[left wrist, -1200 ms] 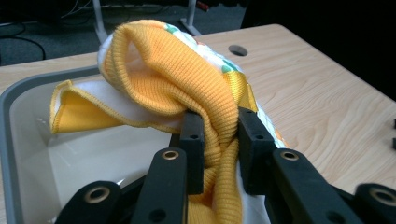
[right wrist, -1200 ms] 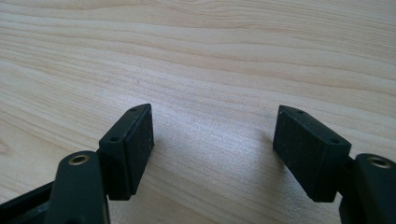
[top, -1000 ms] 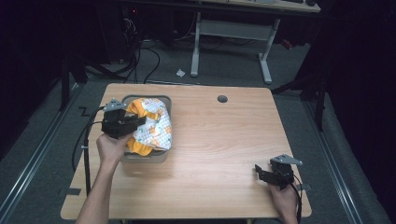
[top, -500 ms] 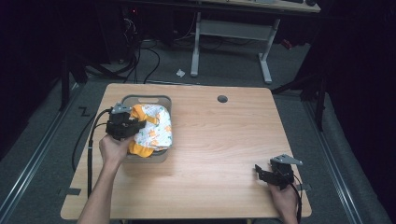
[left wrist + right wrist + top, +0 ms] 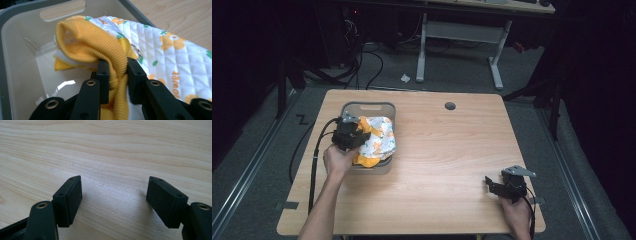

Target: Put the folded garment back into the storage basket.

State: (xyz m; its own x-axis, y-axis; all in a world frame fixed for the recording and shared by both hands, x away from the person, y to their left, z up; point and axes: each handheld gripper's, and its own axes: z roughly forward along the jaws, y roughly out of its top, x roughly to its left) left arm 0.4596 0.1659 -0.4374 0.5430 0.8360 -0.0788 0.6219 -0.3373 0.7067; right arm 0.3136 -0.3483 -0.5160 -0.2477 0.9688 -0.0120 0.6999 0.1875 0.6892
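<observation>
A white quilted garment [image 5: 378,140] [image 5: 167,55] with orange prints and yellow ribbed trim [image 5: 100,42] lies bunched in a grey plastic bin [image 5: 368,107] [image 5: 20,47] at the table's left. My left gripper [image 5: 353,134] [image 5: 117,72] is over the bin, shut on a fold of the yellow ribbed trim. A metal snap ring [image 5: 135,50] shows on the cloth just past the jaws. My right gripper [image 5: 497,186] [image 5: 113,195] rests low at the table's front right, open, with bare wood between its jaws.
The wooden table [image 5: 447,150] has a round cable hole [image 5: 450,106] near its far edge. Beyond the table stand a desk frame [image 5: 462,35] and floor cables [image 5: 362,60]. A black cable [image 5: 314,160] trails from my left gripper off the table's left side.
My left gripper has moved farther from the person over the bin, drawing the yellow trim and the garment with it. The right gripper has stayed put.
</observation>
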